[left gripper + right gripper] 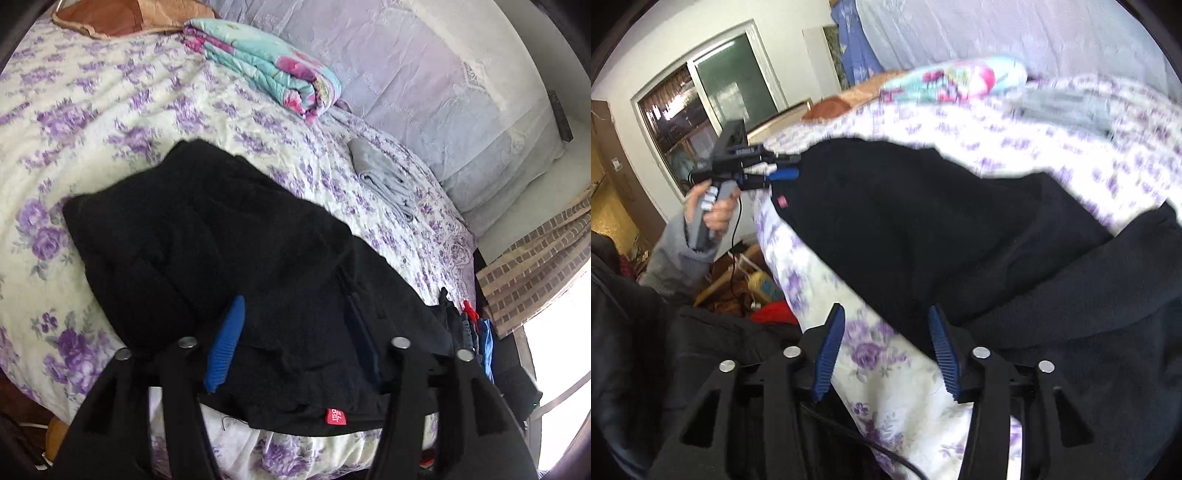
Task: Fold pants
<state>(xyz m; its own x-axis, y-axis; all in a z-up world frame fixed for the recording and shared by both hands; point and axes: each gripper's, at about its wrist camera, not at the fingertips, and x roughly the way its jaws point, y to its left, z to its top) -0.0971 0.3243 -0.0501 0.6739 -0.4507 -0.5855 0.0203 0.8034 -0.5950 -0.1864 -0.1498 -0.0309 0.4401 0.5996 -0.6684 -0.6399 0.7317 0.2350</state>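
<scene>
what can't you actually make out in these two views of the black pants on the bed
- Left wrist view: the black pants show as one dark mass, so fold lines and leg layout are unreadable; the left gripper body covers their near edge.
- Left wrist view: print on the red tag is too small to read reliably.
- Right wrist view: motion blur smears the grey garment and floral quilt.
- Right wrist view: the right gripper fingers stand apart over the bedspread; the pants' right end is cut off.

Black pants [221, 251], purple-flowered white bedspread [110, 110], turquoise-pink floral quilt [266, 70], grey garment [380, 173]
</scene>
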